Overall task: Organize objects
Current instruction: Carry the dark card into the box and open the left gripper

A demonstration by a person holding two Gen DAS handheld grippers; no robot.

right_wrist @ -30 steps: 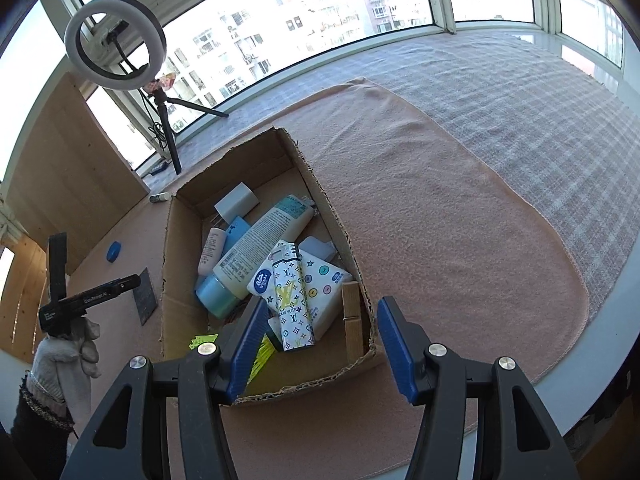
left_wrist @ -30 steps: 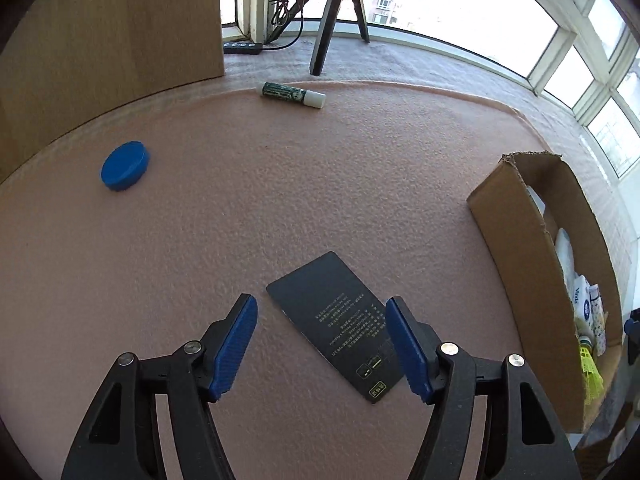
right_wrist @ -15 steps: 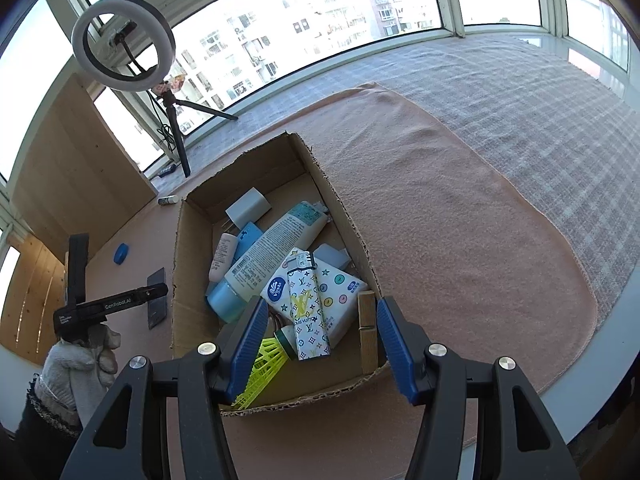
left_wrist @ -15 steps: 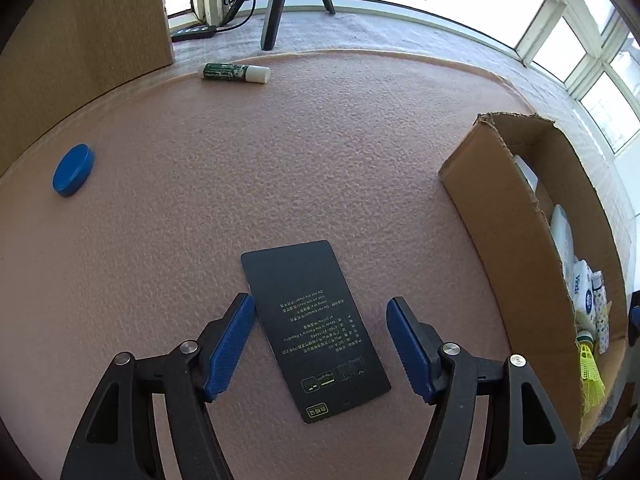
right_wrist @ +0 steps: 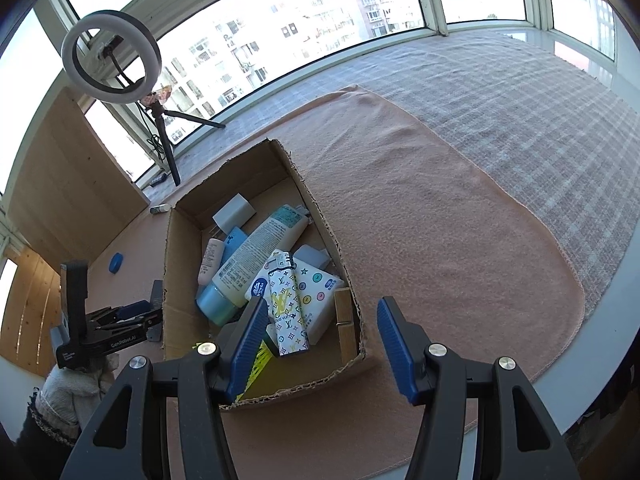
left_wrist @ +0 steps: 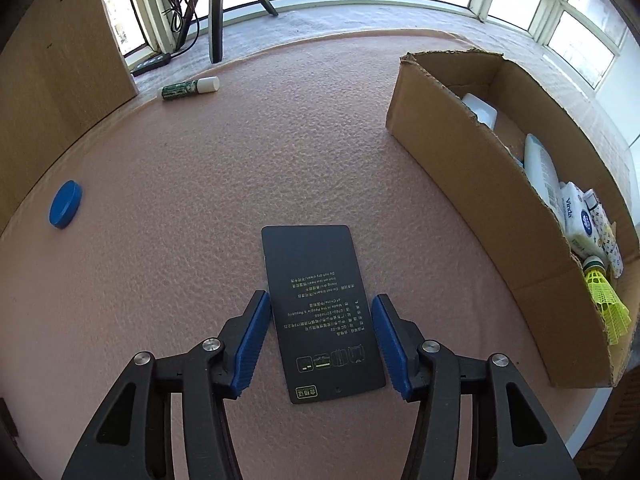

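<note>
The left gripper [left_wrist: 322, 340] is set low over the pink textured mat [left_wrist: 200, 184] that covers the bench, its jaws lined up along the long sides of the flat black rectangular card with pale printed text [left_wrist: 320, 308]. That alignment looks chosen so the blue pads can close across the card's narrow width, the only span they can bridge. The jaws stand moderately open, just wider than the card, with a thin strip of mat showing on each side; neither pad appears to touch it. The card's near half lies between the jaws and its far half reaches out ahead of them.

The open brown cardboard box [left_wrist: 460, 152], already holding bottles, a tissue pack and a yellow shuttlecock, sits ahead and to the right of these jaws, probably the card's destination. The right gripper [right_wrist: 322, 344] hangs over that box's near corner, jaws apart and empty, apparently waiting.

A round blue cap [left_wrist: 65, 204] lies far left of the left jaws, and a green tube with a white cap [left_wrist: 190, 87] far ahead.
</note>
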